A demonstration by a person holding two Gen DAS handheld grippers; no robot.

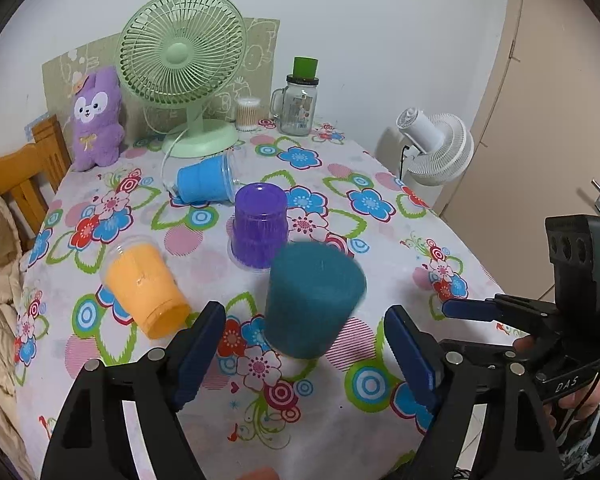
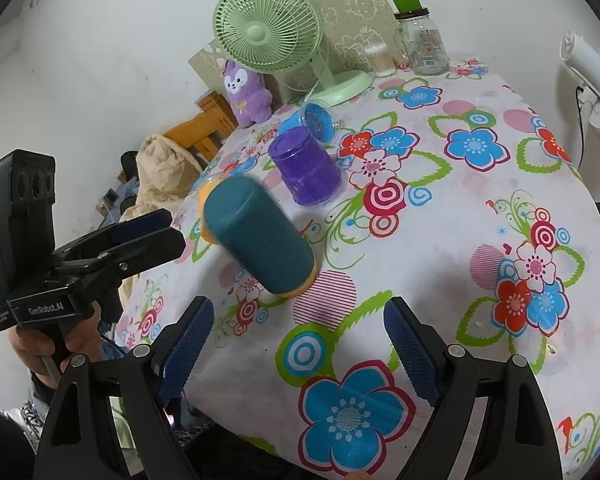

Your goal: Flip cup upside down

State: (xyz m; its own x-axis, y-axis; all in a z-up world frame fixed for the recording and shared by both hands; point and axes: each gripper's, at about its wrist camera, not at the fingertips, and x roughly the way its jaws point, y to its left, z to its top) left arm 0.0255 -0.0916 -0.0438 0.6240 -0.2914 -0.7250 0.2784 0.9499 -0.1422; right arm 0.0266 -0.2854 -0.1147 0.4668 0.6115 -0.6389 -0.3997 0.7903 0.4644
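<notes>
A teal cup (image 1: 312,300) stands mouth down on the flowered tablecloth (image 1: 380,240), blurred by motion; it also shows in the right wrist view (image 2: 260,240), tilted. My left gripper (image 1: 305,344) is open just in front of it, not touching. My right gripper (image 2: 298,340) is open and empty, nearer than the teal cup. A purple cup (image 1: 260,226) stands mouth down behind it. An orange cup (image 1: 144,288) and a blue cup (image 1: 206,180) lie on their sides.
A green desk fan (image 1: 182,64), a purple plush toy (image 1: 96,120), a glass jar (image 1: 298,106) and a cotton swab box (image 1: 247,114) stand at the table's far edge. A white floor fan (image 1: 436,146) stands to the right, a wooden chair (image 1: 24,176) to the left.
</notes>
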